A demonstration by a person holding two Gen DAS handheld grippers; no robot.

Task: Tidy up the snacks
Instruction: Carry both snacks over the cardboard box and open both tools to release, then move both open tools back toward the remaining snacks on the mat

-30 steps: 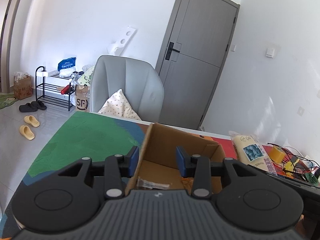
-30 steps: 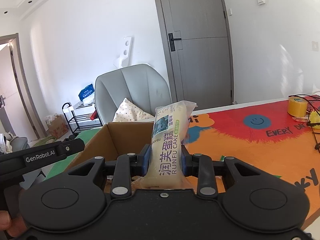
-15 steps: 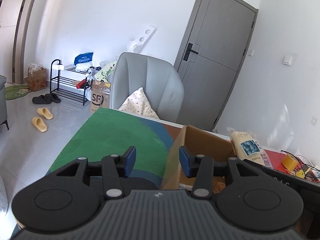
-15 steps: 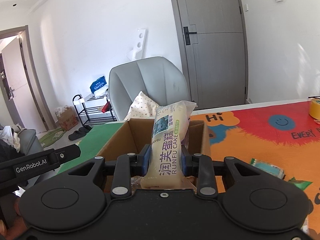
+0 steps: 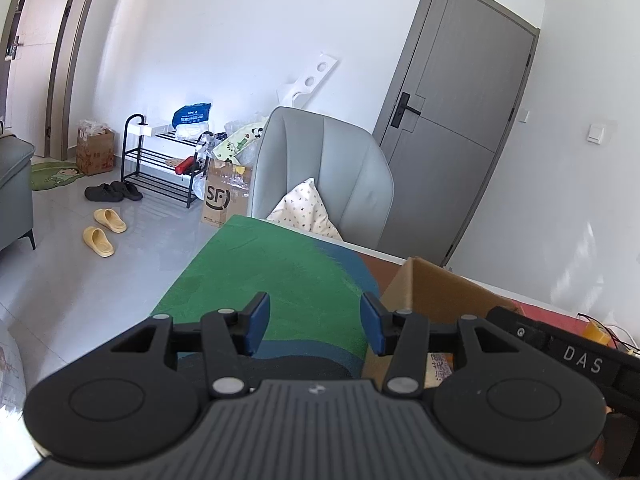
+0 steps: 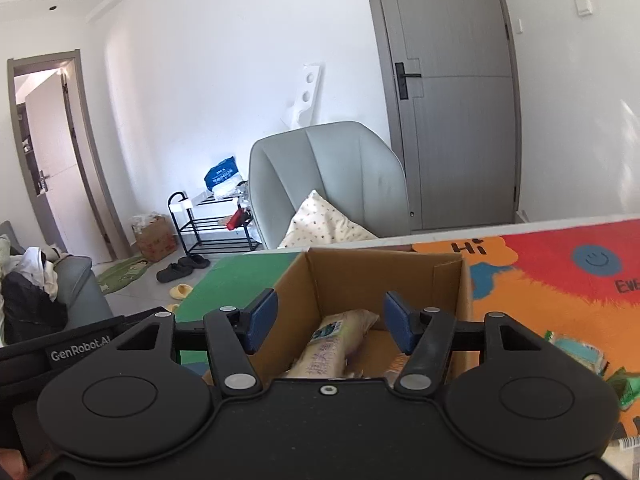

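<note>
Cardboard box sits on the worktop under my right gripper, whose fingers have just been opening; they stand apart and the cake packet lies loose inside. I'd lift straight clear of the walls before reaching for another snack. My left gripper is spread with nothing between, beside the box

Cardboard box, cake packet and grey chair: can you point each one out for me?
cardboard box point(image 6: 384, 280), right wrist view, inner back wall.
cake packet point(image 6: 340, 340), right wrist view, middle of the wrapper, lying in the box.
grey chair point(image 5: 320, 168), left wrist view, backrest.
</note>
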